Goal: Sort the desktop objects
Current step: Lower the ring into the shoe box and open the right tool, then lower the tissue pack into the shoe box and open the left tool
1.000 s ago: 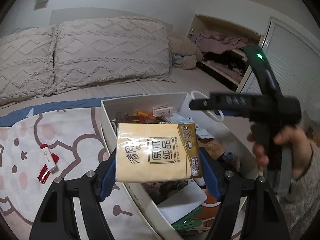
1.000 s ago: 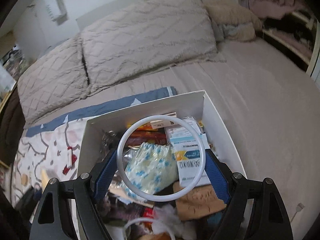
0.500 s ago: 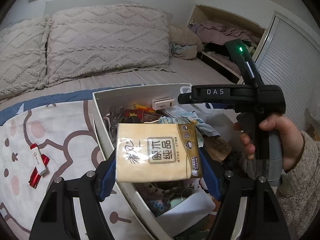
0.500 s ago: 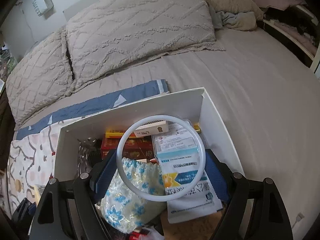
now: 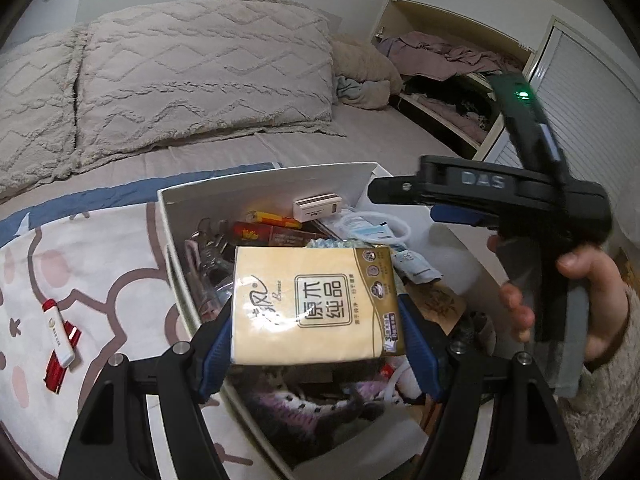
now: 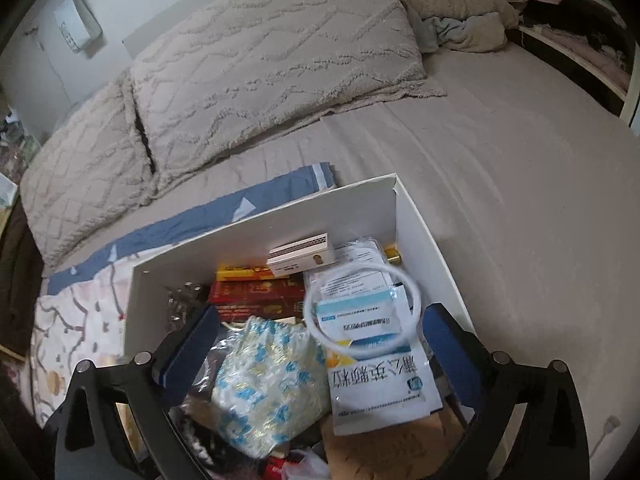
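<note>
The white ring [image 6: 362,312] has left the right gripper [image 6: 320,344]: half a second ago it stood clamped upright between the blue pads, and now it lies flat inside the white box [image 6: 256,226], resting on a white-and-blue sachet [image 6: 380,376]. The right gripper's jaws are opening, spread wide with nothing pressed between them; the ring lies below and beyond the pads, touching neither. The sachet carries large blue Chinese characters, seen upside down, and small print too fine to read.

The left gripper [image 5: 318,338] stays closed on a yellow tissue pack [image 5: 316,304], its blue pads pressing both short sides, held over the near part of the box. The pack's front shows a framed block of Chinese characters, "原木纯品", a brush-script logo on its left, and a brown strip with round icons on its right edge.

In the left view the body of the right gripper is stamped "DAS" [image 5: 482,179], with a green light glowing on its upper part, and a hand [image 5: 588,308] grips its handle.

Inside the box lie a small white device with a ribbed top [image 6: 300,254], a yellow packet [image 6: 250,270], a red carton [image 6: 256,296] whose gold lettering is unreadable, and a blue-flowered bag [image 6: 268,380]. A white-and-red USB stick [image 5: 60,340] lies on the patterned blanket [image 5: 80,264] left of the box.
</note>
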Action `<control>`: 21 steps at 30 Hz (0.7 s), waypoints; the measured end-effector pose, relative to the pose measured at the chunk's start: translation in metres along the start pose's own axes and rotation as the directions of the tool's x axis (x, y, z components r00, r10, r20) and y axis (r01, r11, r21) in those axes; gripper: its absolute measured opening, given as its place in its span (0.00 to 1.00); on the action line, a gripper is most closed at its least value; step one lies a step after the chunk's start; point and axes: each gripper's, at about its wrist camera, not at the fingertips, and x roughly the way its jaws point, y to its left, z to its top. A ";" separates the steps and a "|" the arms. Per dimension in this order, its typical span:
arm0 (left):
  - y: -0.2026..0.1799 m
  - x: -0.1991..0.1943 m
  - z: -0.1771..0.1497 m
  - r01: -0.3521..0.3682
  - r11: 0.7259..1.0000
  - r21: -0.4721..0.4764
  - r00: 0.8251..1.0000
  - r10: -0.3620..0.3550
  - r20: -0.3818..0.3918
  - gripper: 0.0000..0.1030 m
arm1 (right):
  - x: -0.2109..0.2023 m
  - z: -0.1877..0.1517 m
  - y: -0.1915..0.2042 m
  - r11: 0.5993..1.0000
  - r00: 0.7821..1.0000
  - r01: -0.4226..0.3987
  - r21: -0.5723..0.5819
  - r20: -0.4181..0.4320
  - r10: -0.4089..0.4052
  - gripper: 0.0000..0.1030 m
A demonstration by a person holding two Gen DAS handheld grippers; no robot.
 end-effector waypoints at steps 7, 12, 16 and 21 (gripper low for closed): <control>-0.012 0.009 0.016 -0.026 0.998 0.061 1.000 0.026 0.000 0.72 | -0.021 -0.007 -0.002 0.999 0.999 -0.031 0.013 0.027 0.030 0.98; -0.010 0.024 0.031 -0.031 0.997 0.067 0.998 0.034 -0.043 0.72 | -0.031 -0.014 -0.001 1.000 0.999 0.019 0.005 0.043 -0.019 0.98; -0.005 0.039 0.043 -0.006 0.999 0.048 0.994 0.011 -0.106 0.72 | -0.037 -0.020 -0.005 1.000 0.999 -0.007 0.029 0.053 0.005 0.98; -0.005 0.054 0.052 -0.005 1.000 0.024 0.987 0.008 -0.161 0.72 | -0.044 -0.028 -0.010 0.996 0.996 -0.061 0.067 0.064 0.057 0.98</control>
